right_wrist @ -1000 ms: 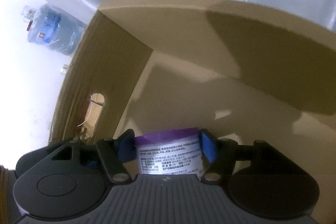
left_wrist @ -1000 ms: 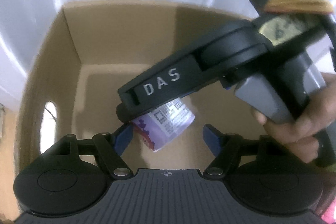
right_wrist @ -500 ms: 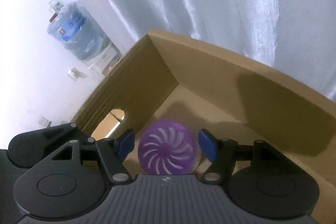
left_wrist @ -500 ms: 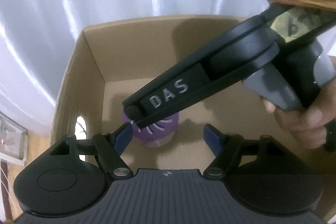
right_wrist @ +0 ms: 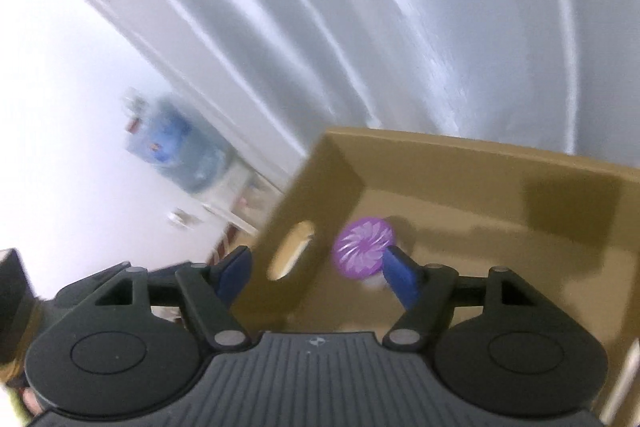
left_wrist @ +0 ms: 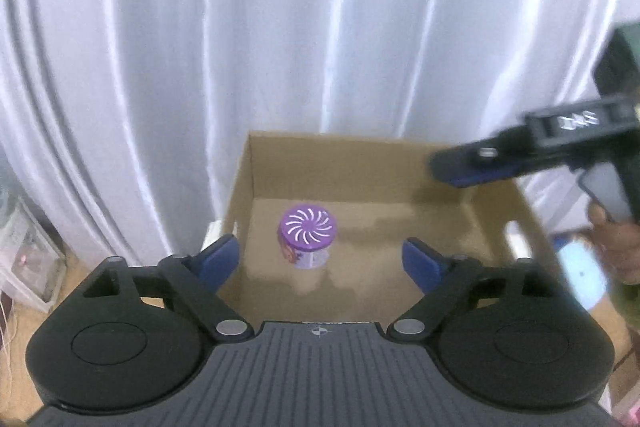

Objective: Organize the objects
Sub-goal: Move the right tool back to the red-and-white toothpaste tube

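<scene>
A purple-lidded round container (left_wrist: pixel 307 238) stands upright on the floor of an open cardboard box (left_wrist: pixel 400 151), toward its left side. It also shows in the right wrist view (right_wrist: pixel 365 247), partly behind a blue fingertip (right_wrist: pixel 400 277). My left gripper (left_wrist: pixel 320 263) is open and empty, held above the box's near edge. My right gripper (right_wrist: pixel 316 277) is open and empty, high above the box's left wall (right_wrist: pixel 304 227). In the left wrist view the right gripper (left_wrist: pixel 532 159) shows at the right, above the box's right side.
White curtains (left_wrist: pixel 280 27) hang behind the box. A water-cooler bottle (right_wrist: pixel 176 151) stands off to the left by a white wall. The box's left wall has a handle cut-out (right_wrist: pixel 290 251). Clear plastic drawers (left_wrist: pixel 24 255) sit at the far left on a wooden floor.
The right gripper let go of the purple container on the box floor, opened, and rose up and to the right. The left gripper also pulled back and up, out of the box.
</scene>
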